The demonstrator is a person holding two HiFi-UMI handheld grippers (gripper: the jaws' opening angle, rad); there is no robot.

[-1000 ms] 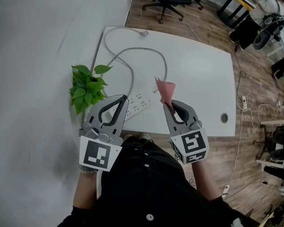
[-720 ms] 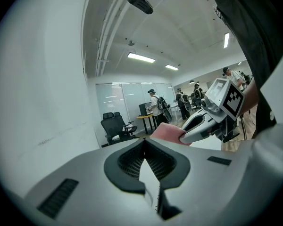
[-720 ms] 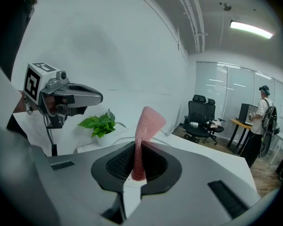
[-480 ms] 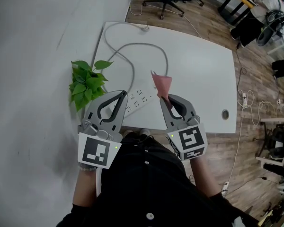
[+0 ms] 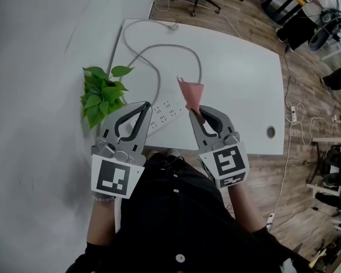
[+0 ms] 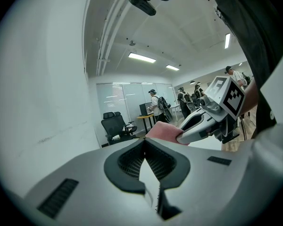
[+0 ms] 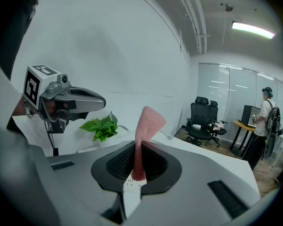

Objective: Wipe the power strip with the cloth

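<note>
Jaws unchanged: right gripper (image 5: 197, 113) still pinching cloth (image 5: 190, 94), left gripper (image 5: 145, 106) closed.

power strip (image 5: 163, 115): near end was hidden behind left gripper (image 5: 144, 106) | cloth (image 5: 190, 92): lower end sat buried between right gripper (image 5: 195, 114) jaws | plant (image 5: 102, 94): pot was covered by leaves

Coarse-knit cloth (image 7: 147, 120), smooth matt table (image 5: 238, 78)

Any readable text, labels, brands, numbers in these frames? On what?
No words or numbers readable anywhere.
Cubes on the left tool and right tool: black-and-white square patterns, no letters.
Long white plastic power strip: no print legible.
Pink knitted cloth: no label showing.
</note>
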